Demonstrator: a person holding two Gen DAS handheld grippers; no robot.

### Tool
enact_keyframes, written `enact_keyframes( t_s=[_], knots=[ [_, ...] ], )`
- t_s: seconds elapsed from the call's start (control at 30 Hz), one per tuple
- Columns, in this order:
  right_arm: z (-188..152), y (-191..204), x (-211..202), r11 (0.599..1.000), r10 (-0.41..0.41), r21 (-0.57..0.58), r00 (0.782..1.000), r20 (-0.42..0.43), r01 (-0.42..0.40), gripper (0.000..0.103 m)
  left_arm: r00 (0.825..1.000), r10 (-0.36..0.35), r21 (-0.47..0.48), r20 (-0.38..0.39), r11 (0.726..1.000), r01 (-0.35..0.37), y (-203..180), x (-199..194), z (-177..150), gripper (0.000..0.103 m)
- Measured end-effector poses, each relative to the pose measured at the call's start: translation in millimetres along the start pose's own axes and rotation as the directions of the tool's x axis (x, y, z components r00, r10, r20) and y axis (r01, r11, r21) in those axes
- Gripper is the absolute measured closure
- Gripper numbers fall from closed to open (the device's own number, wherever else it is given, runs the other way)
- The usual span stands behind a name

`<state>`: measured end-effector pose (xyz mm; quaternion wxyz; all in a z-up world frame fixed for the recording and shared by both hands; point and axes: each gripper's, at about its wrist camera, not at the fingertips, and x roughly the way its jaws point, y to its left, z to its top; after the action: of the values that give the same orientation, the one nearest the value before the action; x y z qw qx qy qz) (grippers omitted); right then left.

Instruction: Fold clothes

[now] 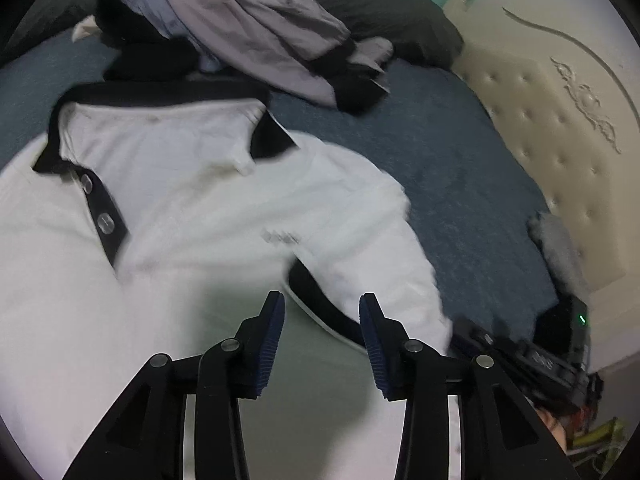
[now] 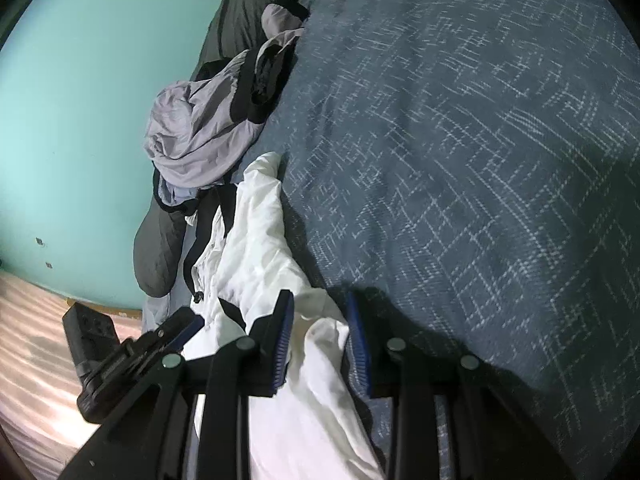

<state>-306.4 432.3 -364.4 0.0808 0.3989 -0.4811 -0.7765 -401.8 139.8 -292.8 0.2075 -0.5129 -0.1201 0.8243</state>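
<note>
Left wrist view shows a white polo shirt (image 1: 208, 216) with a black collar and two buttons spread front-up on the blue bed (image 1: 460, 168). Above its chest the left gripper (image 1: 322, 316) hangs with jaws wide and nothing between them. At the shirt's sleeve, the right gripper (image 2: 318, 316) has its jaws apart with white fabric lying between them, not clamped. A heap of grey clothes (image 1: 248, 20) sits beyond the collar, near a cream headboard (image 1: 560, 112).
</note>
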Motion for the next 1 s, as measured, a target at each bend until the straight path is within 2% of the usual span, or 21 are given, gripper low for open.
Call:
enact_keyframes(
  t_s=[0.13, 0.33, 0.7, 0.9, 0.93, 1.0],
  knots=[
    [-1, 4, -2, 0.999, -0.002, -0.038, 1.000, 0.012, 0.003, 0.091, 0.999, -0.034, 0.001, -0.037, 0.999, 0.034, -20, 11, -14, 0.060],
    [1, 0, -6, 0.999, 0.005, -0.043, 1.000, 0.020, -0.004, 0.099, 0.996, -0.052, -0.020, -0.075, 0.999, 0.050, -36, 27, -28, 0.060],
    [1, -7, -7, 1.000, 0.009, -0.006, 1.000, 0.016, -0.009, 0.100, 0.991, -0.097, -0.084, -0.095, 0.992, 0.089, -47, 36, -44, 0.059],
    [2, -6, -10, 1.000, -0.027, -0.008, 0.999, 0.021, 0.027, 0.097, 0.989, -0.118, -0.111, -0.090, 0.988, 0.108, -49, 43, -49, 0.061],
    [2, -5, -10, 0.999, -0.033, -0.014, 0.999, 0.022, 0.033, 0.097, 0.989, -0.120, -0.114, -0.087, 0.987, 0.110, -49, 43, -49, 0.063],
    [2, -4, -9, 0.999, -0.034, -0.023, 0.999, 0.019, 0.034, 0.097, 0.988, -0.128, -0.118, -0.087, 0.986, 0.117, -49, 45, -49, 0.075]
  ],
)
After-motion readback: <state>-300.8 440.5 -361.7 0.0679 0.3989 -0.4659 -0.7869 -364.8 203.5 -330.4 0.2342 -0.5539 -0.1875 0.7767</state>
